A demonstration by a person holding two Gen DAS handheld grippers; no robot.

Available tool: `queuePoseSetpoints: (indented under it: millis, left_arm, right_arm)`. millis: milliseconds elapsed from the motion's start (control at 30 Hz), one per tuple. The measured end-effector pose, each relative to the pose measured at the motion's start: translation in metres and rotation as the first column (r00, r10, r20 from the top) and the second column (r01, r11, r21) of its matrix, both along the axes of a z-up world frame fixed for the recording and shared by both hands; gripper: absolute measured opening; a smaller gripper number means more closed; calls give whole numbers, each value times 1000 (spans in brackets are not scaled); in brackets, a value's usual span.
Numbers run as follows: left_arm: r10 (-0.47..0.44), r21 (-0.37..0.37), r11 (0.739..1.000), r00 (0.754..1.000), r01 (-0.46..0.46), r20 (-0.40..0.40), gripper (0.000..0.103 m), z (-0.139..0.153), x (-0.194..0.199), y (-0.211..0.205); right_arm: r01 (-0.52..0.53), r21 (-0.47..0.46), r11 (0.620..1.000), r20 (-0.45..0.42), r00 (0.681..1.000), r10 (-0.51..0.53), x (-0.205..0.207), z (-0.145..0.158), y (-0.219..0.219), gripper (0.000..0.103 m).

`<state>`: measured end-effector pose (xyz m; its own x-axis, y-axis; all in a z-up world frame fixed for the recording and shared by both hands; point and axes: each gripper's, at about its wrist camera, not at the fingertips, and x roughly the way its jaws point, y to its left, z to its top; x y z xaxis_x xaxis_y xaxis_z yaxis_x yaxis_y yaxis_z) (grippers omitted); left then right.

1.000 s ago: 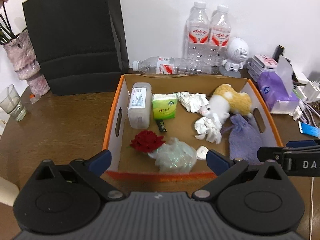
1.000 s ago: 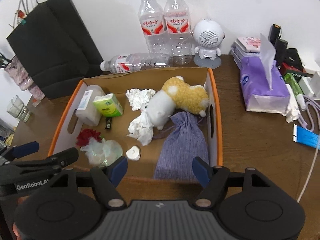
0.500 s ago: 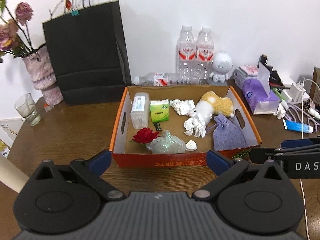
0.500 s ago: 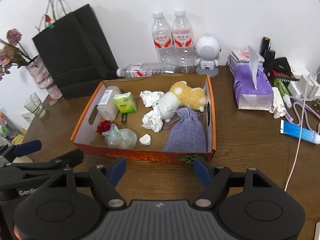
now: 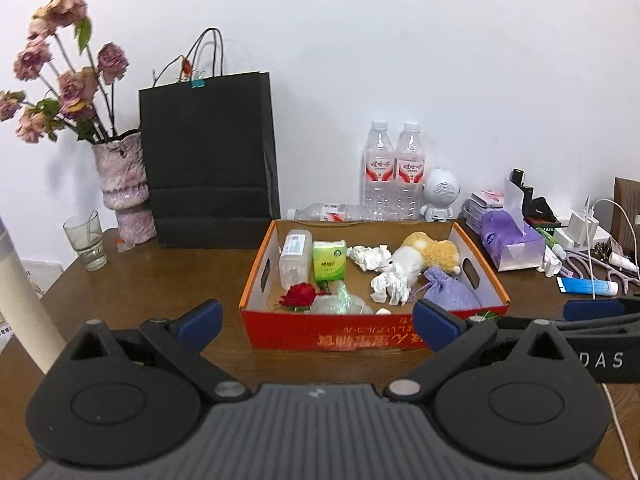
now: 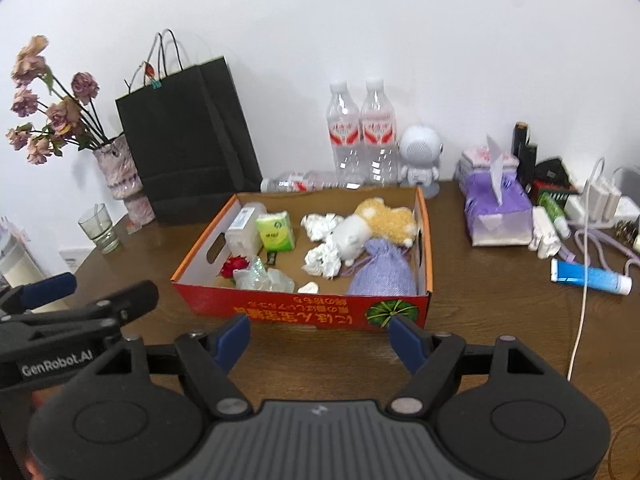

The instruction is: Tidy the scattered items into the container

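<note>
An orange cardboard box [image 5: 332, 336] [image 6: 320, 314] stands on the brown table. It holds a white bottle [image 5: 295, 256], a green tissue pack [image 5: 329, 260], crumpled tissues [image 5: 390, 286], a plush dog [image 5: 424, 254], a purple pouch [image 5: 450, 292], a red rose [image 5: 298, 295] and a clear wrapper [image 5: 338, 304]. My left gripper [image 5: 318, 322] is open and empty, in front of the box. My right gripper [image 6: 320, 338] is open and empty, also in front of the box, apart from it.
A black paper bag [image 5: 208, 160], a vase of flowers [image 5: 120, 188] and a glass [image 5: 86, 240] stand at the back left. Water bottles [image 5: 394, 168], a white speaker [image 5: 440, 194], a purple tissue pack [image 5: 510, 240], cables and a blue tube [image 6: 590, 278] lie at the right.
Both grippers have pulled back and up from over the box; the box now looks smaller and farther. Both stay open and empty.
</note>
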<state>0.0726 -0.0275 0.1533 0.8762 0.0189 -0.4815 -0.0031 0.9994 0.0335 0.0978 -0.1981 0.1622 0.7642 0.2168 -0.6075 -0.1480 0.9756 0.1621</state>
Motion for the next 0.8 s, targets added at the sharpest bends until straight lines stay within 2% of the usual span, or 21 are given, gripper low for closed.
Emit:
queuePoseSetpoints:
  millis: [100, 267, 500, 667, 800]
  left_arm:
    - [-1, 13, 1000, 1000, 1, 23, 103, -20, -9, 0]
    - [6, -22, 1000, 1000, -6, -4, 103, -53, -23, 10]
    - [11, -40, 999, 998, -9, 62, 103, -77, -59, 19]
    - [-7, -47, 999, 995, 12, 95, 103, -90, -88, 21]
    - [-22, -35, 999, 994, 26, 103, 103, -98, -111, 17]
  right_arm:
    - [3, -27, 1000, 47, 999, -2, -10, -19, 2, 81]
    - [6, -28, 1000, 74, 997, -4, -26, -51, 7, 81]
    - [10, -6, 1000, 103, 995, -10, -56, -91, 9, 83]
    - [25, 10, 1000, 153, 988, -26, -86, -104, 6, 84]
    - [25, 11, 1000, 158, 987, -26, -107, -109, 6, 86]
